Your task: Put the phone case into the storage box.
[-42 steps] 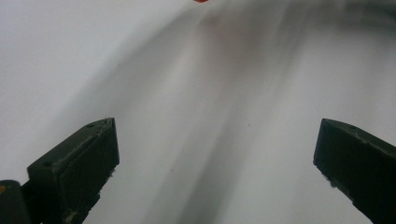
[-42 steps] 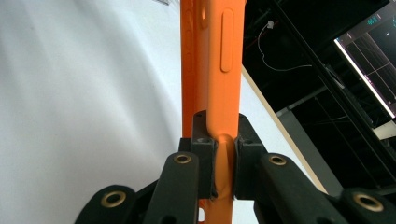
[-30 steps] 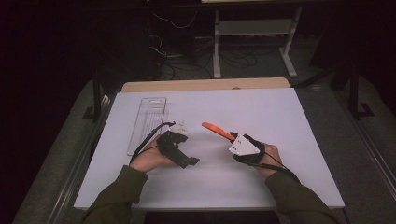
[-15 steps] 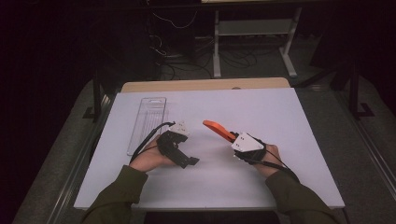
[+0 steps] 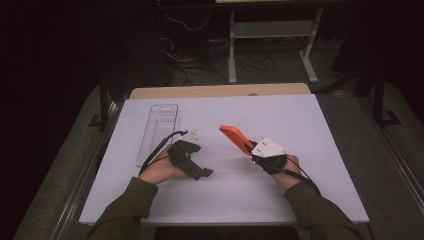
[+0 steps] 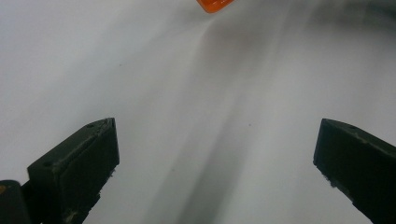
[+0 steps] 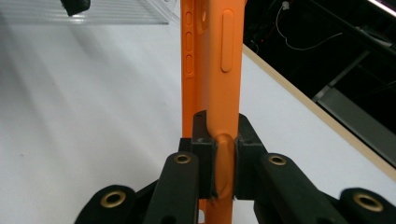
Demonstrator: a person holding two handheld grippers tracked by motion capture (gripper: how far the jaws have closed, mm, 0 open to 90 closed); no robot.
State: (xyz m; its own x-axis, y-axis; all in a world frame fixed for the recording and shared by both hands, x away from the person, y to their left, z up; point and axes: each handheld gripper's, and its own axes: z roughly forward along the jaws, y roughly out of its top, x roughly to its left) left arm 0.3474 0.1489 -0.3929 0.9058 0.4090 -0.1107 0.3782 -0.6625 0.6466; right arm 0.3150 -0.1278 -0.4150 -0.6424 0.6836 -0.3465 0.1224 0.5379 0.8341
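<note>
On one white table [image 5: 330, 145], one orange phone case [image 5: 233, 135] clamped in right gripper [image 5: 253, 148], left gripper [image 5: 204, 173] spread open, one clear tray [image 5: 156, 131].

On the worktop [image 5: 330, 130], a tray [image 5: 157, 131] lies toward the far left, lengthwise from front to back. Just right of its near end sits the left gripper [image 5: 192, 165], its jaws pointing right and standing apart over bare worktop. Well to the right, the right gripper [image 5: 250, 147] has its jaws clamped on the near end of a phone case [image 5: 235, 137], which slants away toward the far left, between the two grippers.
</note>
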